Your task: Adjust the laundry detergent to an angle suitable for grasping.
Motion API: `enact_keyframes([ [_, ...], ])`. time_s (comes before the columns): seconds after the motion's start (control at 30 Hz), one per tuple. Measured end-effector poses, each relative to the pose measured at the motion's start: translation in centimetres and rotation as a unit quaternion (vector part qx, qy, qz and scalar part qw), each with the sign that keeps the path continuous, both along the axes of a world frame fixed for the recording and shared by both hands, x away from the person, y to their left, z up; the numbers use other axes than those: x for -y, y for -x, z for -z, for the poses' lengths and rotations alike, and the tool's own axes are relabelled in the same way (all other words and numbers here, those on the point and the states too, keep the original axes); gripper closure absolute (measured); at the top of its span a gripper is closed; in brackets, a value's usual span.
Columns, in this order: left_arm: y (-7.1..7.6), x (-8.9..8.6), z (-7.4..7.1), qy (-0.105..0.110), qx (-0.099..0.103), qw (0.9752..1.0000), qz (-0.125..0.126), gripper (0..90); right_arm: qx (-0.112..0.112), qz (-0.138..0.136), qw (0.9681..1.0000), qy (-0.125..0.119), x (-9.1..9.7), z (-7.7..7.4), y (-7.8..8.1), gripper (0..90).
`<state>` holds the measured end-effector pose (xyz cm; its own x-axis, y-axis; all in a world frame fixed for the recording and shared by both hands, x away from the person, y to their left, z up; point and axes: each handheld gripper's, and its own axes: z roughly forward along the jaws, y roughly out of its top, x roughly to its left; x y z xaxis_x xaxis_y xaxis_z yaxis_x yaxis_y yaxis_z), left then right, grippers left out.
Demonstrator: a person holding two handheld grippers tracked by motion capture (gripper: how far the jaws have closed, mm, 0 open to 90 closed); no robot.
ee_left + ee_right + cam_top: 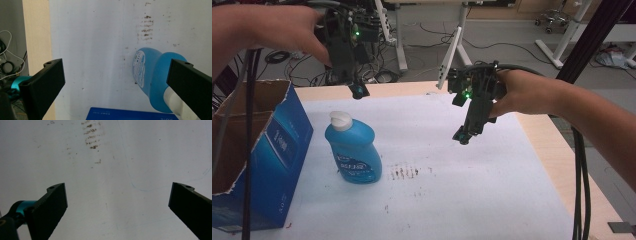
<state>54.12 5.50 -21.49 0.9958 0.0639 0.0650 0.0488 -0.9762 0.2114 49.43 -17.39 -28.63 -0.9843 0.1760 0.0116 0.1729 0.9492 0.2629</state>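
Observation:
A blue bottle with a white flip cap stands upright on the white sheet, left of centre. My left gripper hangs high above the table's far edge, behind the bottle, pointing down. In the left gripper view its jaws stand wide apart and empty, with the blue bottle beyond the right jaw. My right gripper hovers over the sheet's middle right, tilted down and left. The right gripper view has its jaws wide open over bare white sheet.
An open blue cardboard box stands at the table's left edge, close beside the bottle; its top edge lies at the bottom of the left gripper view. Brown smudges mark the sheet right of the bottle. Bare wood borders the sheet.

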Motion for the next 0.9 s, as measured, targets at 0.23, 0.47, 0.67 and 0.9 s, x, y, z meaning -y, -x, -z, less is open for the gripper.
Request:
enact_keyframes([
  [0.23,0.2,0.06,0.0,-0.003,0.003,1.0,0.0,1.8,-0.001,0.002,1.0,-0.004,0.18,-0.12,0.02,1.1],
  [0.47,0.35,0.07,-0.51,0.006,0.004,1.0,-0.003,1.7,0.001,-0.004,1.0,-0.008,-0.01,-0.43,0.31,1.1],
  [0.67,0.49,0.09,-0.6,0.005,0.003,1.0,-0.005,1.8,0.003,-0.006,0.9999,-0.008,0.07,-0.63,0.69,1.1],
  [0.9,0.56,0.11,-0.68,0.009,0.004,0.9999,-0.004,1.8,0.002,-0.008,0.9999,-0.006,0.01,-0.67,0.9,1.1],
])
